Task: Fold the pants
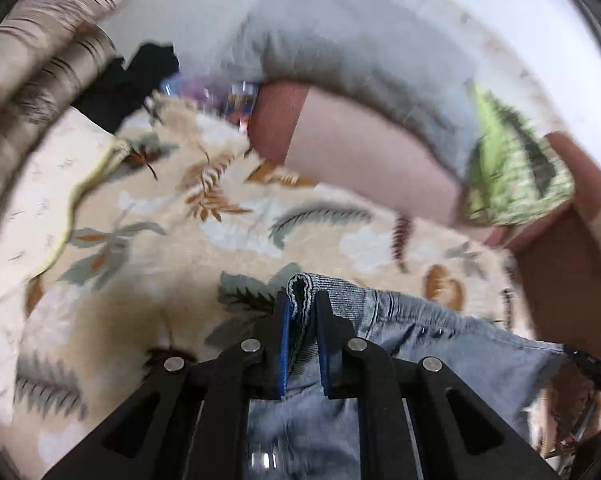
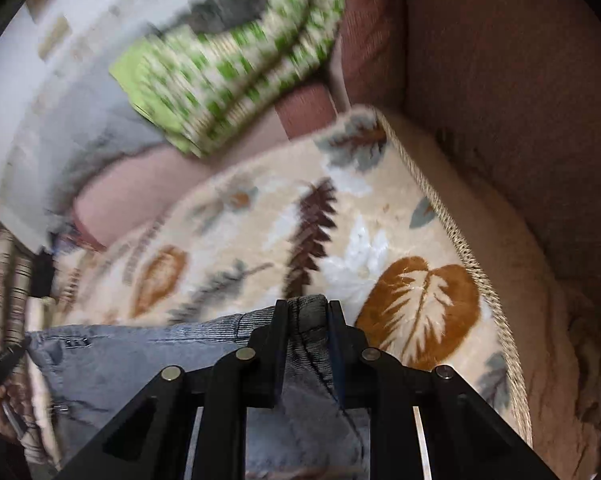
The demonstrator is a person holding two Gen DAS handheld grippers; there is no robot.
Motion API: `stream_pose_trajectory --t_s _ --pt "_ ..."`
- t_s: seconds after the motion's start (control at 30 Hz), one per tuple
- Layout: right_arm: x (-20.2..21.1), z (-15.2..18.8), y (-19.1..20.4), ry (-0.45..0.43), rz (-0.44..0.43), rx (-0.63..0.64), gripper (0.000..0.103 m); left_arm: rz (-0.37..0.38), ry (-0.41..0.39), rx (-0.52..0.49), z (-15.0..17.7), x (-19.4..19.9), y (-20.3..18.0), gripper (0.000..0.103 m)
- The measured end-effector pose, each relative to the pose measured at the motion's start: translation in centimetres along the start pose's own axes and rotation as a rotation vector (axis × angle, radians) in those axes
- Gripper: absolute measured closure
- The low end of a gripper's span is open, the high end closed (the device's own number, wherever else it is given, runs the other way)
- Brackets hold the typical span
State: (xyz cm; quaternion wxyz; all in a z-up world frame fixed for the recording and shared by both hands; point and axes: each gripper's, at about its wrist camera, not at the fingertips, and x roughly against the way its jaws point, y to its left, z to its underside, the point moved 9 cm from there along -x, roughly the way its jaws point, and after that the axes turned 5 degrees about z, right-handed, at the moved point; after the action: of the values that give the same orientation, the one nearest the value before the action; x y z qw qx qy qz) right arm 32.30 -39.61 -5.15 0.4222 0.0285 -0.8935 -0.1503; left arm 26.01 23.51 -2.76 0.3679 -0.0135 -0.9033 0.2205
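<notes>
**Left wrist view: both jaws pinch the waistband, fold not yet made**

Left wrist view shows my left gripper (image 1: 302, 312) with its jaws drawn in narrow on a rolled edge of the pants (image 1: 440, 332); the blue pads (image 1: 285, 340) press the ribbed denim hem from both sides. The right wrist view shows the same on the other end: my right gripper (image 2: 308, 316) has its jaws clamped on a bunched corner of the pants, cloth poking up between the black fingers. The light blue fabric runs between the two grips and hangs down below each camera, so the garment looks lifted off the blanket (image 2: 260, 220), not lying flat on it.

As I judge it, the task is at its start. Both ends of one edge are secured and the pants are stretched between my hands, but I see no crease and no layer laid over another. Spreading, folding over and smoothing are all left.

The denim is pale, washed, with fine ribbing at the edge, stitched seams and what looks like a small zipper or pocket opening. It should drape heavily and hold a fold well. Beneath is a plush cream blanket printed with brown, grey and rust leaves, bound with a corded trim (image 2: 452, 232). It lies over a reddish-brown sofa (image 2: 500, 80) of coarse weave. A green patterned cushion (image 2: 236, 64) rests at the back, blurred.
</notes>
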Motion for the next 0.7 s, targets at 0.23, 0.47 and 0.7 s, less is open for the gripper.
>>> stream_pose_trajectory --t_s 0.23,0.47,0.7 --pt "9.1 11.8 -3.9 -0.022 -0.117 -0.13 0.081 0.032 0.022 0.079 13.2 11.1 4.9 0.091" --pt "9.3 26.6 -12.0 0.155 -0.019 -0.431 0.029 -0.223 0.178 0.31 22.6 14.0 15.2 0.078" --pt "9.4 23.3 -5.1 0.131 -0.205 -0.446 0.029 -0.036 -0.002 0.132 16.7 13.1 3.4 0.022"
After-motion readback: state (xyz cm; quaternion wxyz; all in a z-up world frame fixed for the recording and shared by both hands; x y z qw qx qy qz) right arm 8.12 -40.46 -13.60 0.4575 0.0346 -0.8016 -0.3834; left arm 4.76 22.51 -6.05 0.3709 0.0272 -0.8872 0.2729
